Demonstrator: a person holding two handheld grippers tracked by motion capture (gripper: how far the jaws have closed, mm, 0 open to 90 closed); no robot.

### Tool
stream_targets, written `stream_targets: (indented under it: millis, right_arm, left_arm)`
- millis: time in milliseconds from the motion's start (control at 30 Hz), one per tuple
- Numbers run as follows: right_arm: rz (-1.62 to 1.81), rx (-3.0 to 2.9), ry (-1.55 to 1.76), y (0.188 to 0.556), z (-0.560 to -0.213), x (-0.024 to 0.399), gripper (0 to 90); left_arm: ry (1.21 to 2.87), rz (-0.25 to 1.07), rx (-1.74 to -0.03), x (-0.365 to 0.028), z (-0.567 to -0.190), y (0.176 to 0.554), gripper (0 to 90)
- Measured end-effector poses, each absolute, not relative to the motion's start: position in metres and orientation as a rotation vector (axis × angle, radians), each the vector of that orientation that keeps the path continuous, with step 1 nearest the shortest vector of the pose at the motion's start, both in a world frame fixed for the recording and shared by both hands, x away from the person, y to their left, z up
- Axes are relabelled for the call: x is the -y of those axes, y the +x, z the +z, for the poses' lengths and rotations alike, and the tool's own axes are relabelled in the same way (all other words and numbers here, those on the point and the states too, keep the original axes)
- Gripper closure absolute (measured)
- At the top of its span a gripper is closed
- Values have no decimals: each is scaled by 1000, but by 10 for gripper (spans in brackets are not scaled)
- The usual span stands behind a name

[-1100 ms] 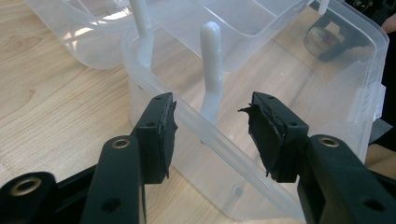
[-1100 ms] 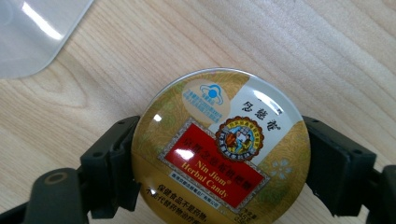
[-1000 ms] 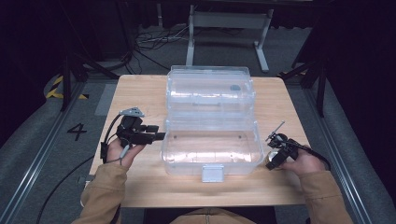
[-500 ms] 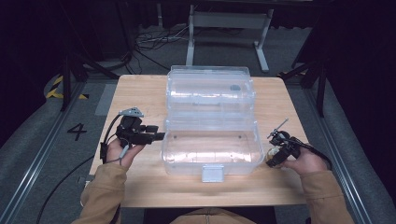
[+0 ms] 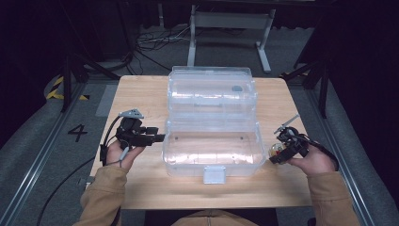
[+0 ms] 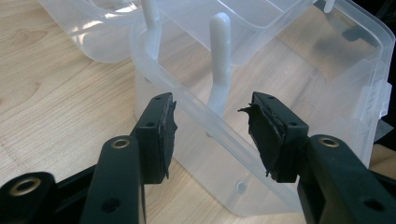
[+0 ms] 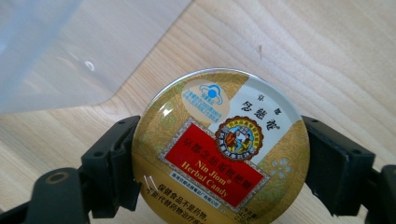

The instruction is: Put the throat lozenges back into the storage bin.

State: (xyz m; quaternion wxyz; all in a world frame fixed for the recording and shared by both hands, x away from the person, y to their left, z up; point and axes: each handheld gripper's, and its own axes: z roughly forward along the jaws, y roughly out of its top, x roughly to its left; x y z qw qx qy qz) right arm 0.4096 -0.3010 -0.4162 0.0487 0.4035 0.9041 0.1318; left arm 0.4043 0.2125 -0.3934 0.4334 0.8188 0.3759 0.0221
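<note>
A recording lab or studio: a small pale wooden desk [image 5: 141, 94] stands on grey carpet between floor rails, black drapes all round, loose cables [image 5: 155, 40] and a grey metal stand [image 5: 230, 21] at upper centre.

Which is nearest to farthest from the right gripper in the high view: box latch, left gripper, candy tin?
1. candy tin: held between the jaws of the right gripper, at the table's right edge.
2. box latch: on the clear box's front wall, toward the middle.
3. left gripper: across the box, at its left wall, jaws open.
</note>
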Motion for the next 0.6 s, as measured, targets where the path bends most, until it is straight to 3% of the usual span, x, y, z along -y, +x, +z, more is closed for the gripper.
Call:
stream_targets:
  millis: [600]
  right_arm:
    - [550,-2736,1143,401,-376,291,201]
  left_arm:
    - [2035,60,-952,-216,-395,404,510]
